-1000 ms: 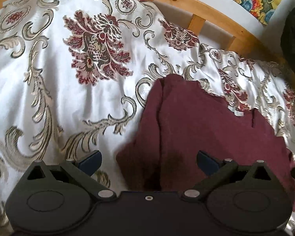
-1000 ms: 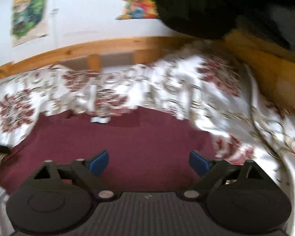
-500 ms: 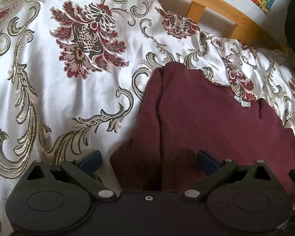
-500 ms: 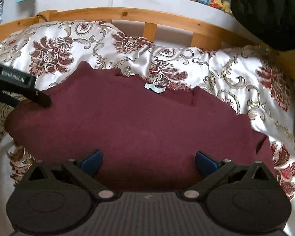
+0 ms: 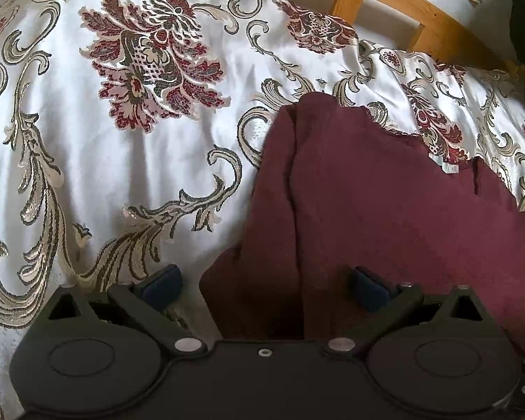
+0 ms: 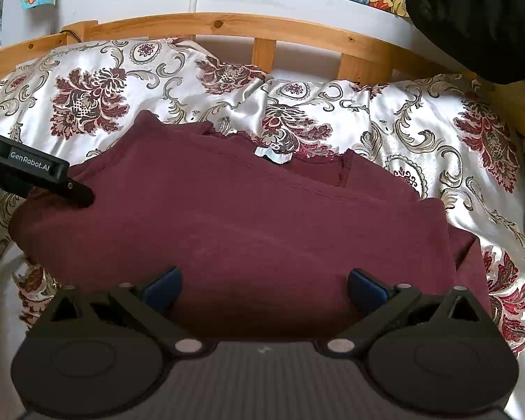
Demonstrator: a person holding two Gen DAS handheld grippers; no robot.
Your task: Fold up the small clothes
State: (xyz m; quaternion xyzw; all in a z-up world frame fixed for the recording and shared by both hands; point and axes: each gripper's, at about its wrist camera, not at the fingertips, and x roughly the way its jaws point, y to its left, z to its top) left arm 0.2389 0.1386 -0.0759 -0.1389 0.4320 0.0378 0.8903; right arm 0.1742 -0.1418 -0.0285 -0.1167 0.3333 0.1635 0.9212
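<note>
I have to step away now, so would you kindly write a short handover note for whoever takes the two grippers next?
Left gripper: open, holding nothing, low over the left edge of the maroon garment.
Right gripper: open, holding nothing, over the garment's near edge.
The garment lies spread on the floral bedspread, neckline with its white label towards the wooden bed rail. Its left side looks already folded in, judging by the long crease.
Left to do: fold in the right side, then fold the body and smooth it flat.

"GenRobot.AI" on left gripper (image 6: 84, 197)
</note>
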